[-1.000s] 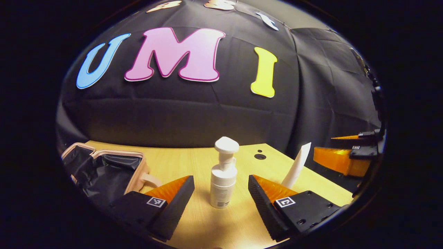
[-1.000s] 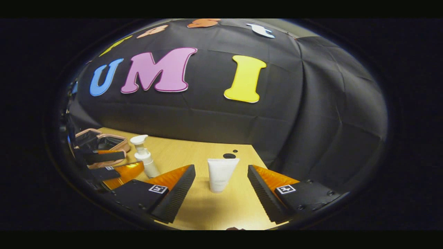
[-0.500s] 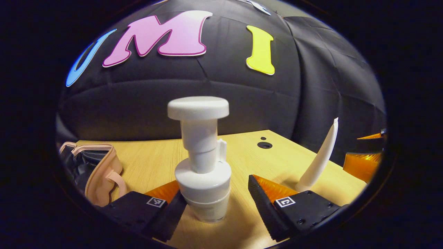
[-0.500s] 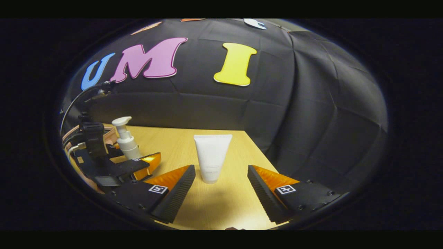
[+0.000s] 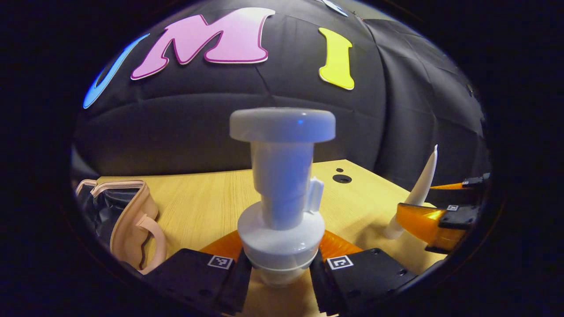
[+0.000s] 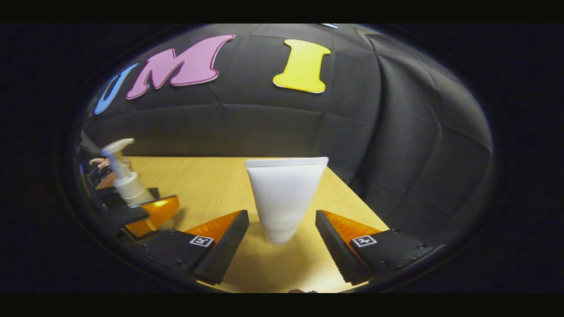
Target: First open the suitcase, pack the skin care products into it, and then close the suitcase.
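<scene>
A white pump bottle (image 5: 282, 198) stands upright on the wooden table, and my left gripper (image 5: 280, 268) is shut on its body just below the collar. The bottle (image 6: 121, 176) and that gripper (image 6: 147, 211) also appear at the left of the right gripper view. A white tube (image 6: 284, 198) stands on its cap between the fingers of my right gripper (image 6: 282, 246), which is open with a gap on each side. From the left gripper view the tube (image 5: 418, 189) is seen edge-on at the right, beside the right gripper (image 5: 434, 222). The pink suitcase (image 5: 130, 220) lies open at the left, showing its dark lining.
The light wooden table (image 5: 198, 198) ends at the black cloth wall behind. Two round dark holes (image 5: 341, 178) sit in the tabletop near its far right corner. The table's right edge (image 6: 352, 193) runs close to the tube.
My left gripper moved in around the pump bottle and shut on it. My right gripper moved forward until the tube stands between its open fingers.
</scene>
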A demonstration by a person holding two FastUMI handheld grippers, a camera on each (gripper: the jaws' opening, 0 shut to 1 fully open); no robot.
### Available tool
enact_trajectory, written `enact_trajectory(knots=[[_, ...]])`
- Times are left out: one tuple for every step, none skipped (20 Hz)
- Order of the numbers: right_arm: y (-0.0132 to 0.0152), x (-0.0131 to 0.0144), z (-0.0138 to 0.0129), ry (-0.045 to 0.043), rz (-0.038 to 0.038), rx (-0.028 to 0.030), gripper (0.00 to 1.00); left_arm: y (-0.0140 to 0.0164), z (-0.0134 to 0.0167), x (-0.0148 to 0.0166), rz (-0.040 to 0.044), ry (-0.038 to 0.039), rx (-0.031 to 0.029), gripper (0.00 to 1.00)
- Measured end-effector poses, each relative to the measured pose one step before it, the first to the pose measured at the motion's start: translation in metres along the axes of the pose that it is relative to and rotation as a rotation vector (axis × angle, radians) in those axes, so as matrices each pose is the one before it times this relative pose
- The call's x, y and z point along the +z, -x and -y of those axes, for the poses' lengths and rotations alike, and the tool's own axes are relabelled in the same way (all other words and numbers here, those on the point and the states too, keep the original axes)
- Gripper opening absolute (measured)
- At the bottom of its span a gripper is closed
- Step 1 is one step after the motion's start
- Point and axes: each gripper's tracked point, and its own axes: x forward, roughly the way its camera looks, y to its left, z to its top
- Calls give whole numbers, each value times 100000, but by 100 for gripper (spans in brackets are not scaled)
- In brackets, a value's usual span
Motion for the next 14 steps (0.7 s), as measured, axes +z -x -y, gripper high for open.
enact_trajectory(knots=[[-1070,1,4,386,206,-389,97,640,-281,-198,-621,378,431,63],[-880,-204,85,-448,-636,-205,97,510,-257,-193,-124,583,313,63],[-787,-318,-16,-1488,-1082,-18,97,393,-243,-163,-210,474,566,63],[-589,-345,53,-1424,-1228,-357,97,334,-227,-187,-311,107,651,63],[-538,-257,183,-1460,-744,-1003,96,355,-154,-144,-805,-177,661,63],[-452,-108,-15,-1077,77,165,85,236,-135,-178,-500,218,465,63],[-211,-242,-5,1030,-766,-405,75,202,-25,-26,146,1002,113,62],[209,187,-48,1013,1003,303,66,250,-91,-15,130,1023,300,63],[-145,-34,-360,-511,144,2171,62,82,-65,-14,289,846,220,63],[285,-39,-274,298,251,1751,59,35,-15,-7,184,490,164,63],[178,-43,-250,837,425,2055,55,63,-54,59,217,342,188,66],[88,-68,-55,718,34,1819,51,-34,-78,-31,264,608,136,63],[320,-137,-133,319,-817,1510,47,90,-10,-14,421,1051,-142,63],[273,188,-193,399,488,950,46,144,34,12,349,1247,-232,66]])
